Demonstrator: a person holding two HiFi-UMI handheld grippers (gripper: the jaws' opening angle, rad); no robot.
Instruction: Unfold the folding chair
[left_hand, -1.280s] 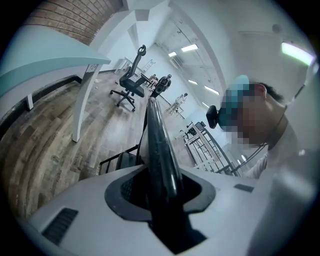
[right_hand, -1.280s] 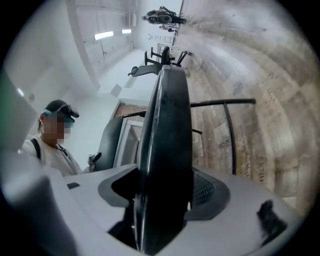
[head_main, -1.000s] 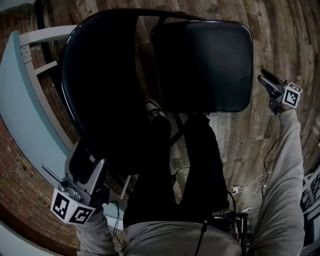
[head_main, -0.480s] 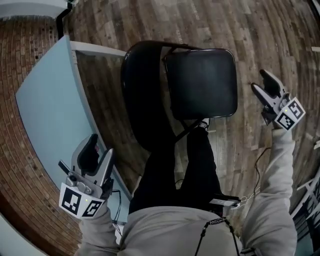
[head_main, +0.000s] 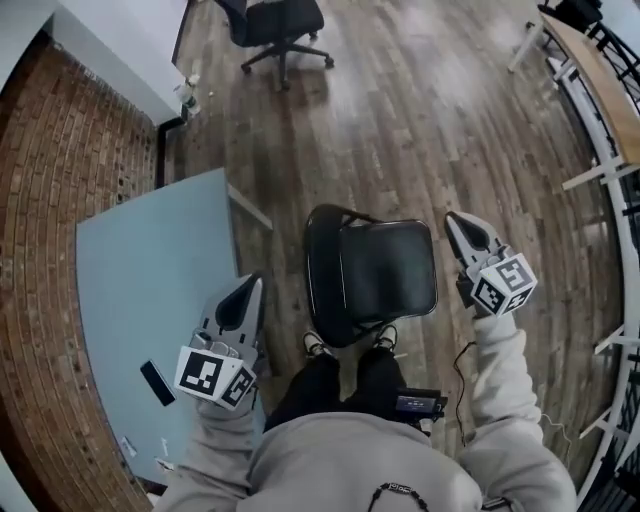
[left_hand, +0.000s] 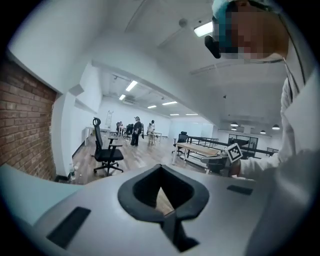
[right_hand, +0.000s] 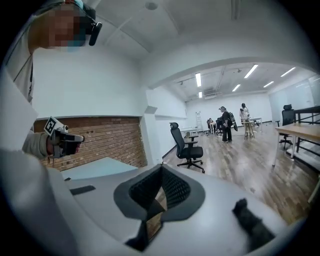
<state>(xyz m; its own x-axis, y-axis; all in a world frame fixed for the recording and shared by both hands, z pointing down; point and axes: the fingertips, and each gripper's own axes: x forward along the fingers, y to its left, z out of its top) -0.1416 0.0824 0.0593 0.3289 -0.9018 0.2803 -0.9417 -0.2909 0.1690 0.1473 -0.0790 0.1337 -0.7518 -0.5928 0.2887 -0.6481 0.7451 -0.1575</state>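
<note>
The black folding chair (head_main: 385, 280) stands opened out on the wooden floor just ahead of the person's feet, with its seat flat. In the head view my left gripper (head_main: 250, 288) is held high over the edge of the blue table, left of the chair. My right gripper (head_main: 462, 222) is held high to the chair's right. Both are shut, touch nothing and hold nothing. The left gripper view shows its jaws (left_hand: 161, 175) closed against open room, with the right gripper (left_hand: 220, 161) off to the side. The right gripper view shows closed jaws (right_hand: 161, 172) and the left gripper (right_hand: 70, 137).
A light blue table (head_main: 150, 300) with a small black object (head_main: 156, 382) stands left of the chair, by a brick wall (head_main: 50, 150). A black office chair (head_main: 275, 25) stands further off. A wooden desk (head_main: 600, 80) is at the right. People (left_hand: 136, 132) stand at the room's far end.
Both grippers rose well clear of the chair and their jaws went from open to shut. The head view pulled up, so the chair looks small and far below.
</note>
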